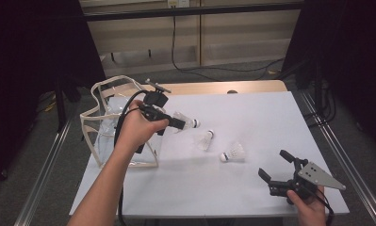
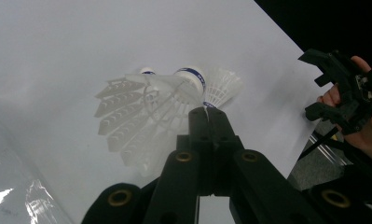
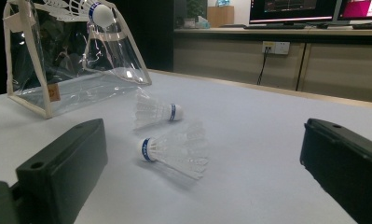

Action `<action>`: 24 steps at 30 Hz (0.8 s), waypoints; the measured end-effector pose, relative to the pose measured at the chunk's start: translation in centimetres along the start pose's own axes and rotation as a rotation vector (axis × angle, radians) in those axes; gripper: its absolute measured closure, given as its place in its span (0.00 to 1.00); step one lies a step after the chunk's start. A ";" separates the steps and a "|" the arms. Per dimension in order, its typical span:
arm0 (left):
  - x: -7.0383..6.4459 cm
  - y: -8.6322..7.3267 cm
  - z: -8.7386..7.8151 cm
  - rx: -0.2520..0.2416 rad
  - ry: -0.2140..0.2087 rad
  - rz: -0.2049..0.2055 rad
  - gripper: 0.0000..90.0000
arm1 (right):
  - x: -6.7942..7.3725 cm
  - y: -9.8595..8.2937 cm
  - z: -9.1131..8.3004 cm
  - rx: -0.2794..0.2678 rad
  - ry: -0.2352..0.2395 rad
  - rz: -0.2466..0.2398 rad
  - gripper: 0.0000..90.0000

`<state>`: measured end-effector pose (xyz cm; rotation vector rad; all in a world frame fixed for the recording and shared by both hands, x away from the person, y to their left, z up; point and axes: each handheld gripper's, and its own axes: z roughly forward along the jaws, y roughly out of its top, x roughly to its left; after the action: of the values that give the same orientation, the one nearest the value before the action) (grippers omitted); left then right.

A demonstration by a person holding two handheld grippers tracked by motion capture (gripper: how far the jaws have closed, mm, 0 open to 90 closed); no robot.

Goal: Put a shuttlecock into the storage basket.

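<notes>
Over by the tabletop's left edge stands the clear bag point(image 1: 111, 123), mouth up. My left tongs point(image 1: 182, 124) are pinched tight on a shuttlecock point(image 1: 188, 122) by its feather skirt, held up just right of the bag. It's a thin grip, so if I swing fast the feathers could slip or crush, or it clips the bag rim and drops outside. Two more shuttlecocks point(image 1: 206, 140) point(image 1: 233, 152) lie mid-tabletop. At the near right corner my right tongs point(image 1: 273, 166) gape wide, holding nothing
</notes>
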<state>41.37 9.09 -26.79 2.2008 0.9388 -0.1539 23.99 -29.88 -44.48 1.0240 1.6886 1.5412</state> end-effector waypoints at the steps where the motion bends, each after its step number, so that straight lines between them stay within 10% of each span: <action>1: 0.0 0.0 0.0 0.000 0.002 0.001 1.00 | 0.0 0.0 0.0 0.000 -0.001 0.000 0.01; 24: 0.5 1.3 -1.6 -0.006 0.025 -0.011 1.00 | -0.1 0.0 0.0 -0.001 -0.001 0.002 0.01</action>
<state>42.36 9.85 -25.02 2.1972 0.9645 -0.1291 24.04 -29.91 -44.53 1.0254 1.6861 1.5426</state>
